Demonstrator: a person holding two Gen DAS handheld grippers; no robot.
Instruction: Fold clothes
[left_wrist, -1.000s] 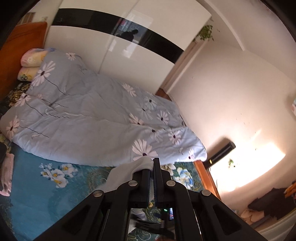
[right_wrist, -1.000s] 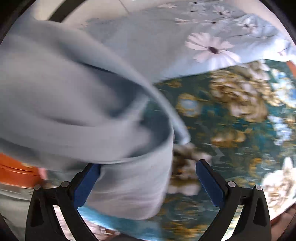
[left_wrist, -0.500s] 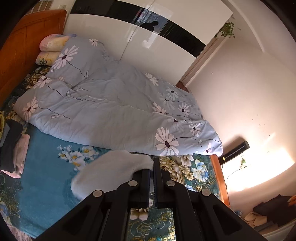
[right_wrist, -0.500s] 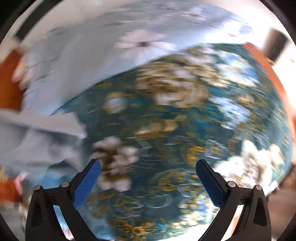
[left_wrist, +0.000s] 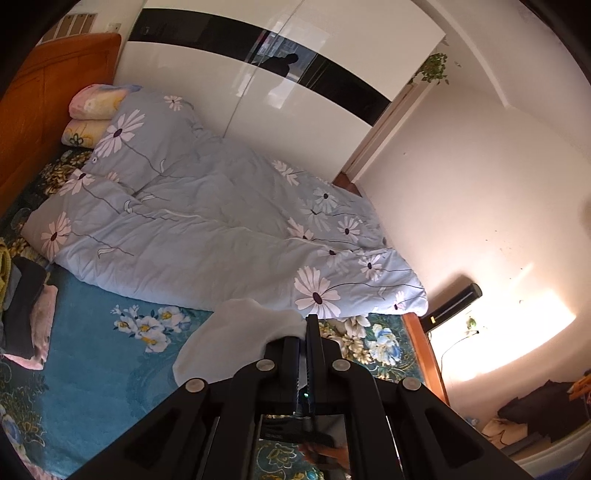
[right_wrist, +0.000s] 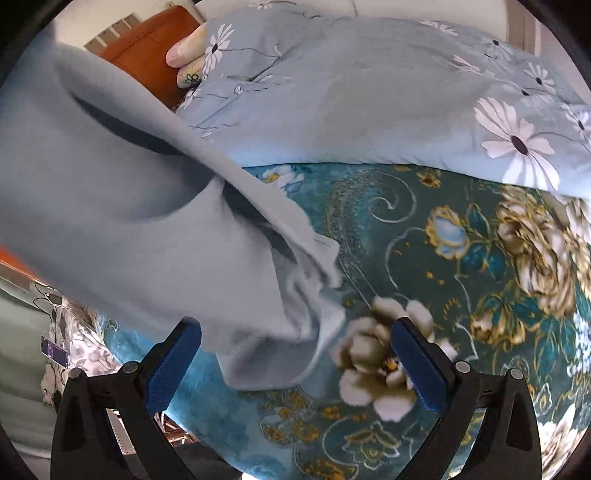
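A pale grey-blue garment (left_wrist: 236, 339) hangs from my left gripper (left_wrist: 303, 325), whose jaws are shut on its edge above the bed. In the right wrist view the same garment (right_wrist: 147, 221) fills the left half, draped in folds with its lower hem hanging between the fingers. My right gripper (right_wrist: 295, 354) is open, its blue pads (right_wrist: 417, 365) wide apart; the left pad is next to the hanging cloth, and nothing is clamped.
The bed has a teal floral sheet (left_wrist: 96, 354) and a light blue daisy duvet (left_wrist: 207, 229) along the far side. Pillows (left_wrist: 92, 118) lie by the wooden headboard (left_wrist: 44, 110). Dark and pink clothes (left_wrist: 26, 314) lie at the left. White wardrobe behind.
My right gripper swung away over the sheet, then came back to the hanging garment. My left gripper kept its hold and shifted, so more of the bed shows.
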